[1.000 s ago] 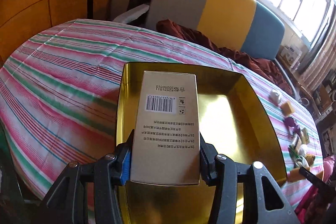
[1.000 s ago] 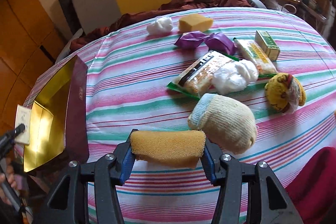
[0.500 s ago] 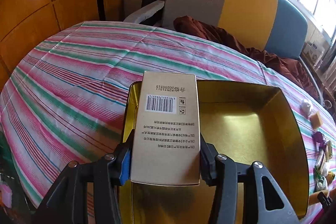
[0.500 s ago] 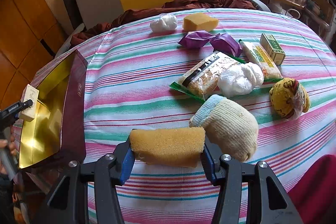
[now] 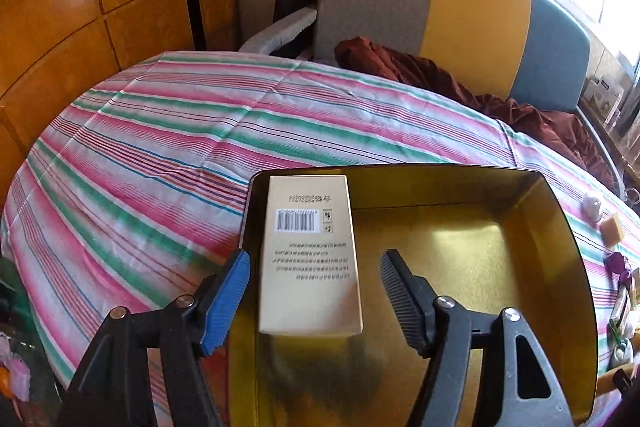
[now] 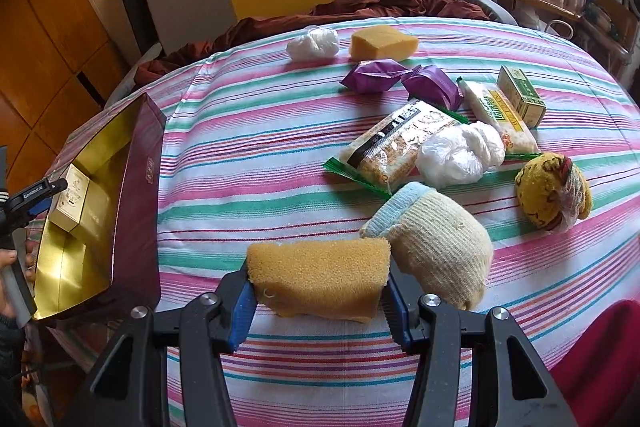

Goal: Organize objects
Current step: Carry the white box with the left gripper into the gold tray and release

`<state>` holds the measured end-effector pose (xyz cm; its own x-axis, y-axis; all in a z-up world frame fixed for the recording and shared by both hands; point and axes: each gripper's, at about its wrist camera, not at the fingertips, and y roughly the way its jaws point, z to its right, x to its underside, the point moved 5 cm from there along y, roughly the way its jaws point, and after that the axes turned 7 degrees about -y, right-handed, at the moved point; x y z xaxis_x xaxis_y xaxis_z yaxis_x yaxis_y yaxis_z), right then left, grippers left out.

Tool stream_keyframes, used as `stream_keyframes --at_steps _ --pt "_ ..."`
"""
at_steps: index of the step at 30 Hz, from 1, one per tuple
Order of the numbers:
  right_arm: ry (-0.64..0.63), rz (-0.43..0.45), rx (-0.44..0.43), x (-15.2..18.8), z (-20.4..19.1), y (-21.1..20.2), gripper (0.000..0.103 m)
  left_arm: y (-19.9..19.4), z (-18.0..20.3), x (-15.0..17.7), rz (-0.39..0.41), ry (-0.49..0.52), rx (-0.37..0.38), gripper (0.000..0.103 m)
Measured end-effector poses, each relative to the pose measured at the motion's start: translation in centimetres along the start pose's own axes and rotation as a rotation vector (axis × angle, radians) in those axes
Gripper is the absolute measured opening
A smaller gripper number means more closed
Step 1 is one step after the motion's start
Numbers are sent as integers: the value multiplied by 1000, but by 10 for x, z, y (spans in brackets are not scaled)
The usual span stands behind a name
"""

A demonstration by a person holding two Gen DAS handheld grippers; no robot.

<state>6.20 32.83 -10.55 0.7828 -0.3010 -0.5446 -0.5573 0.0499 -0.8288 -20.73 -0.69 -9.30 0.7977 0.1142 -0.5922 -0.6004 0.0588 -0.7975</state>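
A beige carton (image 5: 310, 259) with a barcode lies in the left corner of the gold-lined tray (image 5: 560, 267). My left gripper (image 5: 316, 279) straddles the carton with its jaws opening; both pads stand clear of its sides. The right wrist view shows the same tray (image 6: 138, 195) with dark red outer walls at the left, the carton (image 6: 72, 197) inside it and the left gripper (image 6: 32, 197) beside it. My right gripper (image 6: 320, 297) is shut on a tan sponge (image 6: 320, 277) above the striped tablecloth.
Spread over the cloth are a knitted sock bundle (image 6: 436, 239), snack packets (image 6: 400, 143), white plastic wads (image 6: 460, 153), purple wrappers (image 6: 400, 79), a green box (image 6: 520, 95), a second sponge (image 6: 382, 43) and a yellow pouch (image 6: 552, 191). A sofa (image 5: 460, 7) stands behind the table.
The left gripper moved the carton to the tray's left corner, then its jaws spread and let the carton go. The right gripper kept still with the sponge.
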Motion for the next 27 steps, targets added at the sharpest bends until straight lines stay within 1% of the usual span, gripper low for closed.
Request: stream_keyframes --at_steps 3,8,15,17,22,24,27 --pt "2 1 -1 0 0 0 55 -12 -5 4 22 -13 5 70" --pt "2 2 -1 0 1 0 55 -34 -17 19 34 -44 36 71" --pt "-1 7 2 -1 0 -2 55 -67 -28 60 22 -50 90 71" --pt "-6 21 0 -3 -3 -7 55 -74 -29 69 21 -45 97 71" --pt "-47 89 -50 -19 -23 -28 55 -88 -34 82 20 -41 114 71" --pt "-84 112 -84 -25 -40 -35 55 -93 -35 85 20 -47 120 71" --pt "-138 122 -148 -32 -69 -40 55 -96 -39 87 14 -59 134 71"
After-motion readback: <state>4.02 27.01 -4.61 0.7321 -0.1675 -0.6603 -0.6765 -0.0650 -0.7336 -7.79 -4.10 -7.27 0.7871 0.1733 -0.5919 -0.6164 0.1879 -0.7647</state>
